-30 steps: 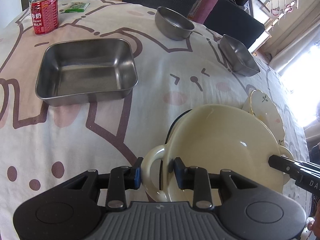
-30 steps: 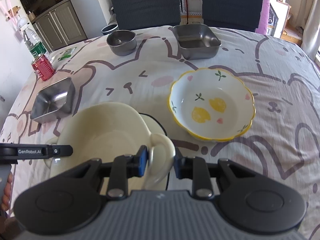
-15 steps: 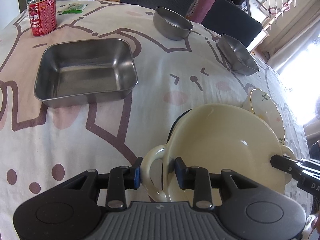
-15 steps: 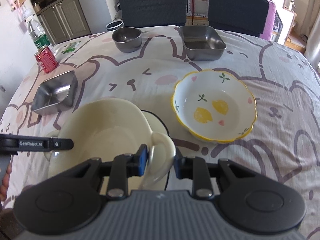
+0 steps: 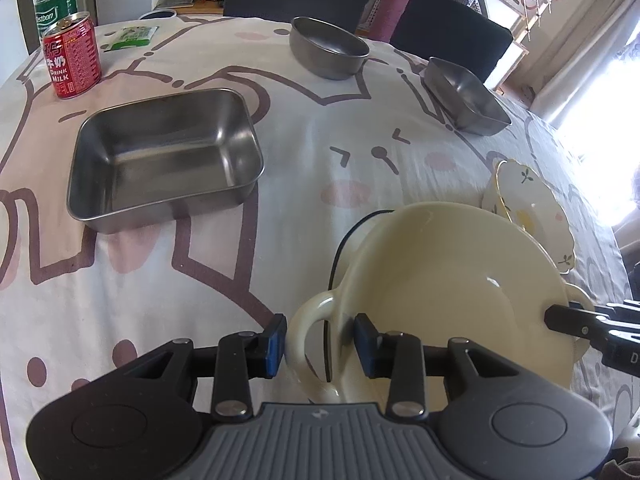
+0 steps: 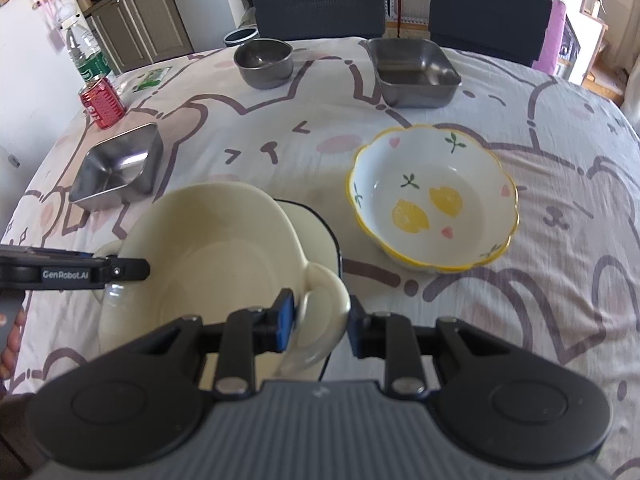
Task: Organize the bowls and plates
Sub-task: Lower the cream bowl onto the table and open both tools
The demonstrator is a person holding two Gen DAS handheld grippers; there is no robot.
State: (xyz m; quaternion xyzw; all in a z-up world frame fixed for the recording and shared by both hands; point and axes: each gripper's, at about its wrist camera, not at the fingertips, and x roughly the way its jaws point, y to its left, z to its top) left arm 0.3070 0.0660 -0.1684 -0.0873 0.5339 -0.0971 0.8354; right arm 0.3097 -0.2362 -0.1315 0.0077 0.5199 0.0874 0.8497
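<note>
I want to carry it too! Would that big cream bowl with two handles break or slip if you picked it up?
The cream two-handled bowl looks like glazed ceramic, so it is probably fragile and heavy for its size. Its glossy surface may be slippery. Stiff loop handles likely help steady it.

A cream two-handled bowl (image 6: 208,248) sits upright on a dark-rimmed plate (image 6: 320,224), with a lemon-patterned scalloped bowl (image 6: 432,200) just beside it at two o'clock, a steel round bowl (image 6: 264,62) and two steel trays farther off.
</note>
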